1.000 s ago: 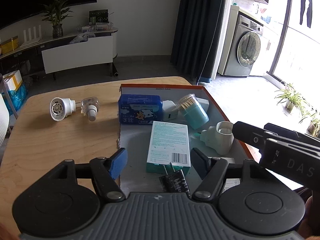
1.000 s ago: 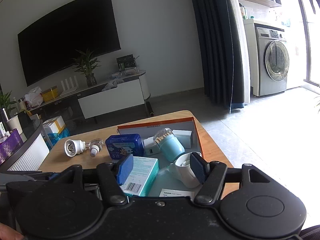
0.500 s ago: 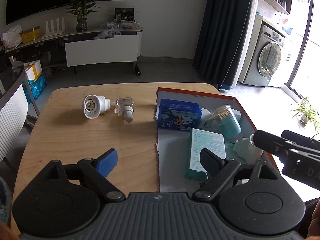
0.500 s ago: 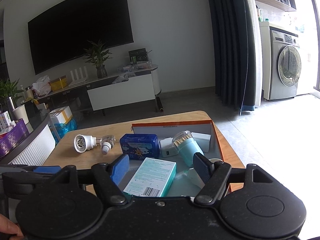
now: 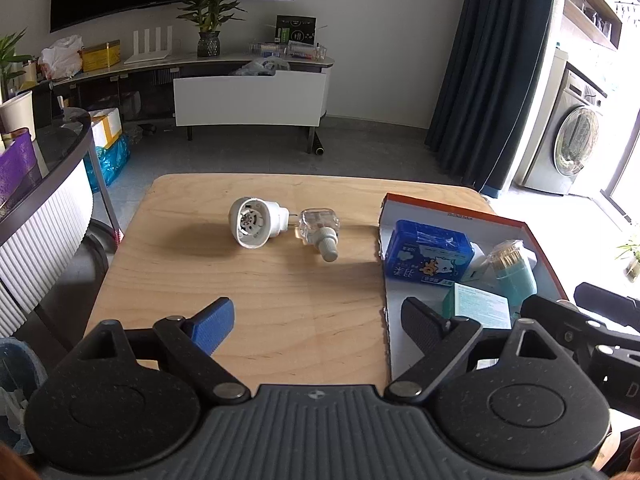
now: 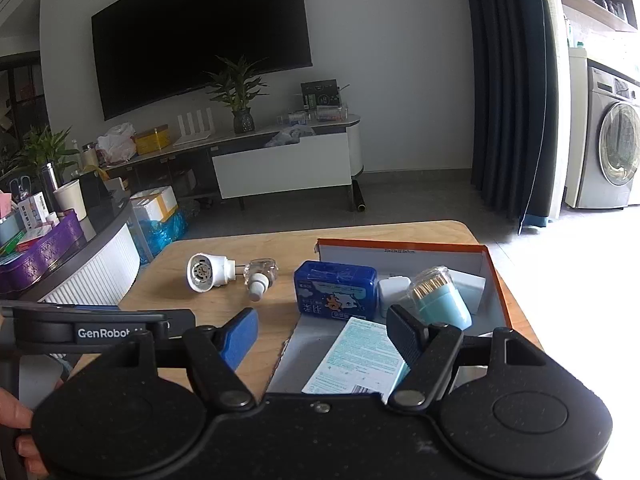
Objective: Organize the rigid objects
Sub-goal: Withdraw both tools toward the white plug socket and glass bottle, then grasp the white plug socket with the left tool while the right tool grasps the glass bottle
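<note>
On the wooden table (image 5: 224,280) lie a white plug-in device (image 5: 256,222) and a clear bottle with a white cap (image 5: 320,230), side by side. An orange-rimmed box lid (image 5: 452,216) to their right holds a blue tissue pack (image 5: 428,254), a teal toothpick jar (image 5: 514,268), a teal-and-white carton (image 5: 480,306) and a white adapter (image 6: 394,290). My left gripper (image 5: 316,322) hovers open over bare table near the lid's left edge, empty. My right gripper (image 6: 322,334) is open and empty above the lid's near left corner (image 6: 292,344).
A white ribbed side table (image 5: 44,232) stands left of the table. Beyond are a TV console (image 5: 248,96), a dark curtain (image 5: 492,72) and a washing machine (image 5: 576,148). The other gripper's body (image 5: 600,328) shows at the right edge of the left wrist view.
Both grippers have drawn back and to the left, away from the lid. The left one let go of a dark plug and opened wide; the right one came off the white device and opened a little.
</note>
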### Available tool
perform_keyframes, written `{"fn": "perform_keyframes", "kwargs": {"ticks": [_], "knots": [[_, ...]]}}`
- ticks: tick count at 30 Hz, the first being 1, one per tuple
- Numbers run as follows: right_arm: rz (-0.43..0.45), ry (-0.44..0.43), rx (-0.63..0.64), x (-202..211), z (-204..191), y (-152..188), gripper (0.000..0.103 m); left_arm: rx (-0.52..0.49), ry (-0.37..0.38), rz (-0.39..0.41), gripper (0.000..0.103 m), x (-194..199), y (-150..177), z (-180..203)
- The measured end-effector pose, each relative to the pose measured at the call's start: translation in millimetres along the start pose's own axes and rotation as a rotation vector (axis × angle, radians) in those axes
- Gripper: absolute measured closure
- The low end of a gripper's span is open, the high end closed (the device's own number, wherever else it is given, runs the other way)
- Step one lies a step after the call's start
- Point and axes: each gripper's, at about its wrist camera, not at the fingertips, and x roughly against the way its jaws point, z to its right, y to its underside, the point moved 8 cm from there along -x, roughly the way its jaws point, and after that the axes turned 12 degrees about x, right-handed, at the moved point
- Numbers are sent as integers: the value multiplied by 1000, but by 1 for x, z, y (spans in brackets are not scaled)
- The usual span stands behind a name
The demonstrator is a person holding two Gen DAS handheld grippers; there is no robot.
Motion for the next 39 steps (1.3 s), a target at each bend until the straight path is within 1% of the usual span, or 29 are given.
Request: {"fn": "perform_keyframes", "kwargs": {"ticks": [13,23,28,32,35,39], "knots": [[-21,-41,47,-22,-22,-10,18,25,-13,4,9,-7,-13,-17],[-35,-66,73,-39,-31,-15,17,30,-26,-9,7,-25,-21,-28],[-46,-82,87,-51,-36,-16,17,28,-28,-19,4,-46,-26,-37],[-55,-98,99,-61,-40,-18,16,22,-30,-27,4,-71,-34,-45],[-59,-110,98,-69,-41,-19,16,3,-39,-31,0,-93,-42,-50],[-67,-124,97,-78,-41,-18,16,3,-33,-48,0,-119,-51,-53]]}}
